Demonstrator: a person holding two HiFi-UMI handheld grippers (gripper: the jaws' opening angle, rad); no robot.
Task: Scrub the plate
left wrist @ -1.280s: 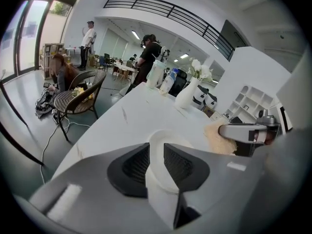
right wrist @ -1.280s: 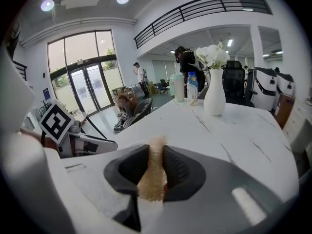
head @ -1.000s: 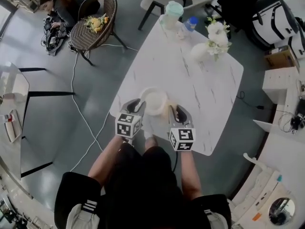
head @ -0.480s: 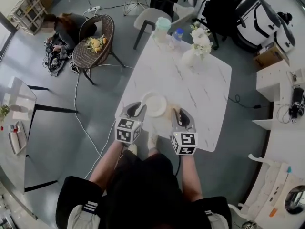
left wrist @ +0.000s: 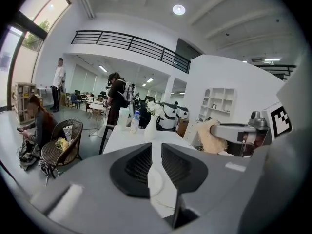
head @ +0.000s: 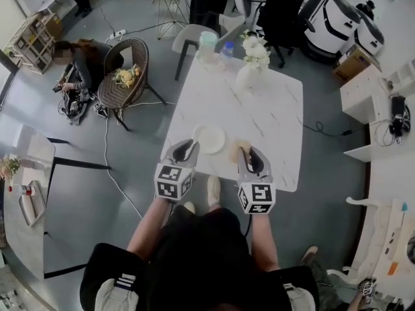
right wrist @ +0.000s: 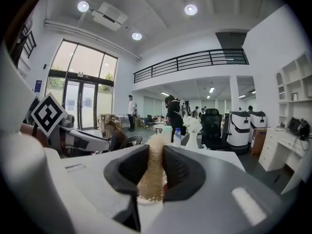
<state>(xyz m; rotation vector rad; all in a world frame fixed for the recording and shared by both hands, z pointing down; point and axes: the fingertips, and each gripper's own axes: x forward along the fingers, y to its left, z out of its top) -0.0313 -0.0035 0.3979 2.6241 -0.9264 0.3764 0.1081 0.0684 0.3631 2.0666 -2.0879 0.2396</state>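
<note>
Both grippers have lifted off the plate [head: 209,138], which lies free at centre frame near the table [head: 266,102] edge. The left gripper [head: 186,146], its jaws just closing, stands narrow and empty. The right gripper [head: 247,154] clamps the sponge [right wrist: 151,174], presumably readied for scrubbing.

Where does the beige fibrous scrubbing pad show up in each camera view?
Head view: beige fibrous scrubbing pad at centre, right of the round white plate.
Left gripper view: pad at middle right.
Right gripper view: pad low centre, clamped in the right gripper.
Shared landmark: white vase of white flowers.
</note>
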